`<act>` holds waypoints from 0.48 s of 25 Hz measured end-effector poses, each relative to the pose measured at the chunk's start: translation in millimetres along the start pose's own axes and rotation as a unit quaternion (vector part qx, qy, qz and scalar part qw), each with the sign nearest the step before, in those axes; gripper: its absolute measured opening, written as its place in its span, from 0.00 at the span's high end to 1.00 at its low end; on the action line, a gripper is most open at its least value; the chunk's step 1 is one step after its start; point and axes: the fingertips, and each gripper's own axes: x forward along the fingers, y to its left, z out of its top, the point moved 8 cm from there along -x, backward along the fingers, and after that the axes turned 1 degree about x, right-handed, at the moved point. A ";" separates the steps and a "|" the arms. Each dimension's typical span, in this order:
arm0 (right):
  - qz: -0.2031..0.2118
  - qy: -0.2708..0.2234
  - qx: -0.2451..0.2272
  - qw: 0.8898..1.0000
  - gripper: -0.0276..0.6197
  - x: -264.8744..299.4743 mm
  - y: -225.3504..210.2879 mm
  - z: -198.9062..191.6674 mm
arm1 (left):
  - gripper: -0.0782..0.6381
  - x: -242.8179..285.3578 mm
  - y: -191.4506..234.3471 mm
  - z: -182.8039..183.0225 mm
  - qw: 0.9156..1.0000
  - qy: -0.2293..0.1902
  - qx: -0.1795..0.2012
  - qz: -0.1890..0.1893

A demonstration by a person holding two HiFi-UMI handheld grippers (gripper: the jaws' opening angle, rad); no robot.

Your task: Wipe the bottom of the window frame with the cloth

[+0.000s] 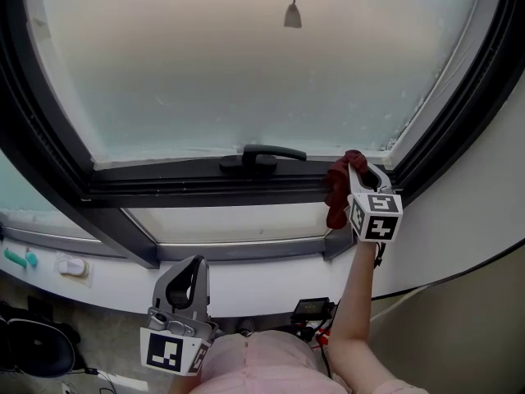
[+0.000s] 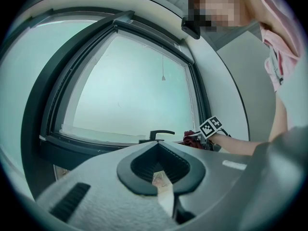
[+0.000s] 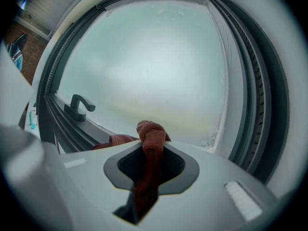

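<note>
My right gripper (image 1: 358, 173) is shut on a red cloth (image 1: 336, 189) and holds it against the right end of the black bottom window frame (image 1: 189, 184), close to the corner. In the right gripper view the cloth (image 3: 151, 134) bunches in a knot above the jaws and hangs down between them. The black window handle (image 1: 262, 154) sits on the frame just left of the cloth. My left gripper (image 1: 190, 271) hangs low below the sill, well away from the window, jaws together with nothing in them. From the left gripper view, the cloth (image 2: 192, 137) shows far off beside the handle (image 2: 159, 134).
A small weight on a cord (image 1: 293, 15) hangs in front of the frosted pane. A lower pane with a grey frame (image 1: 238, 251) lies under the black frame. Teal pieces (image 1: 18, 258) and a white piece (image 1: 72, 265) sit at the left. Cables (image 1: 312, 310) lie below.
</note>
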 end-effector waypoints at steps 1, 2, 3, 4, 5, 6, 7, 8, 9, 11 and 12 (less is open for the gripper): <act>-0.003 0.000 0.002 1.000 0.86 -0.3 -2.7 -0.8 | 0.89 0.6 0.5 0.1 1.000 0.000 0.000 0.000; -0.005 0.001 0.004 1.000 0.86 -0.6 -5.3 -1.6 | 0.89 1.2 1.0 0.3 1.000 0.000 -0.001 -0.001; -0.008 0.002 0.006 1.000 0.86 -0.8 -8.1 -2.3 | 0.89 1.9 1.4 0.4 1.000 -0.001 -0.001 -0.002; -0.012 0.003 0.007 1.000 0.86 -0.9 -11.1 -3.0 | 0.89 2.6 1.8 0.3 1.000 -0.002 -0.002 -0.002; -0.016 0.003 0.008 1.000 0.86 -0.8 -14.4 -3.8 | 0.89 3.4 2.2 -0.1 1.000 -0.002 -0.002 -0.003; -0.020 0.003 0.011 1.000 0.86 -0.8 -18.0 -4.8 | 0.89 4.0 2.5 -0.6 1.000 -0.002 -0.002 -0.003; -0.023 0.004 0.013 1.000 0.86 -0.8 -21.7 -6.0 | 0.89 4.5 2.9 -1.0 1.000 -0.002 -0.003 -0.002; -0.028 0.004 0.016 0.999 0.86 -0.9 -25.7 -7.2 | 0.89 4.8 3.3 -1.3 1.000 -0.001 -0.003 -0.002; -0.032 0.005 0.019 0.999 0.86 -1.2 -29.7 -8.5 | 0.89 5.2 3.8 -1.5 1.000 -0.001 -0.003 -0.002; -0.042 0.008 0.024 0.999 0.86 -2.1 -38.1 -10.9 | 0.89 5.8 4.8 -1.6 1.000 -0.001 -0.004 -0.002; -0.046 0.009 0.026 0.999 0.86 -2.5 -42.1 -11.9 | 0.89 6.0 5.2 -1.7 1.000 0.000 -0.004 -0.001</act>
